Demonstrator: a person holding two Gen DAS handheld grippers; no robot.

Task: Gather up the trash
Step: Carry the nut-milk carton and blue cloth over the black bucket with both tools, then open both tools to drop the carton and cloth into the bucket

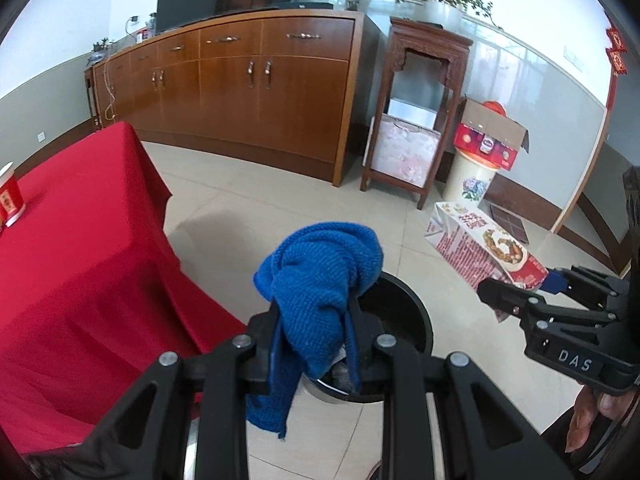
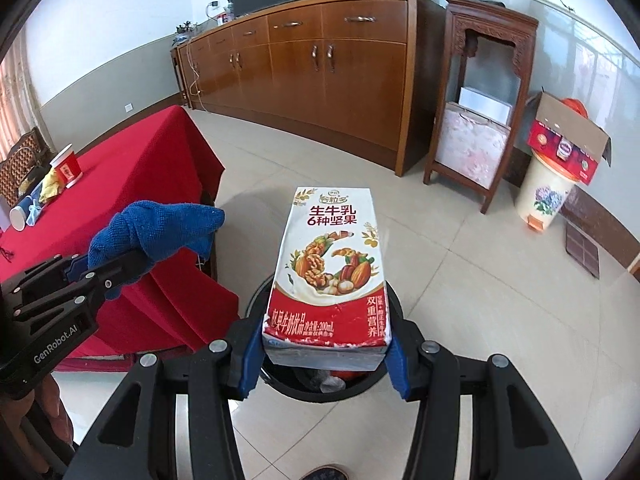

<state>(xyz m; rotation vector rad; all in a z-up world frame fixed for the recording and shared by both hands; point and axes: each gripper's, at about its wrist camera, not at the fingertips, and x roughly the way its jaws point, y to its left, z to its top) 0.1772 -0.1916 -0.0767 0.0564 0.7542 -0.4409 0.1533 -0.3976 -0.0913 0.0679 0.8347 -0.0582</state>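
My right claw [image 2: 326, 354] is closed on the lower end of the milk carton [image 2: 330, 268], which it holds above the black trash bin [image 2: 280, 384]. The carton looks light and thin-walled, so I judge a gentle squeeze near its stiff base is best. My left claw [image 1: 314, 344] pinches a soft blue cloth [image 1: 320, 276] beside the red-covered worktop [image 1: 80, 240].
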